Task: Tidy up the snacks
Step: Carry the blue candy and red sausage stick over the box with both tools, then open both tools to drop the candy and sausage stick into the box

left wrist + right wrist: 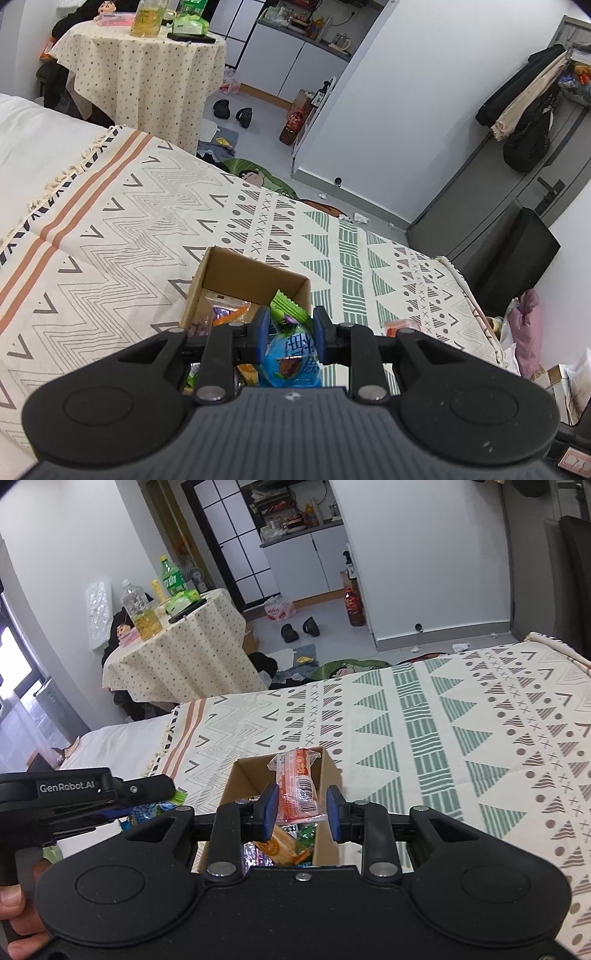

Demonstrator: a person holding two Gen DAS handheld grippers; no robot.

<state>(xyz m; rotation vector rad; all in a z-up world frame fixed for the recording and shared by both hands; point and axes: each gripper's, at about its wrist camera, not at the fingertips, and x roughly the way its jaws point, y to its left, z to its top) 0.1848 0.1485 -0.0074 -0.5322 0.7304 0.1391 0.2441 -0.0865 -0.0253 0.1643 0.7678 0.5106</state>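
We log the cardboard box sitting on the patterned bedspread, well back from its far edge, already part-filled with wrapped snacks. Above its opening hang two more packets: an orange sausage-style snack in the right gripper, and a blue-and-green packet in the left gripper.

Risks, as we judge them: the orange snack touches the left finger, but a gap shows at the right finger, so the grip looks thin and the packet could slip early or tip onto the box rim. The box is light and unheld; a nudge from either tool could slide or topple it on the soft cloth. The two tools work close together over one small opening and could knock each other.

Tongs: the left pair is partly closed, pinching the blue-and-green packet between both pads. The right pair stands moderately spread around the orange snack; whether it truly clamps, we cannot tell.
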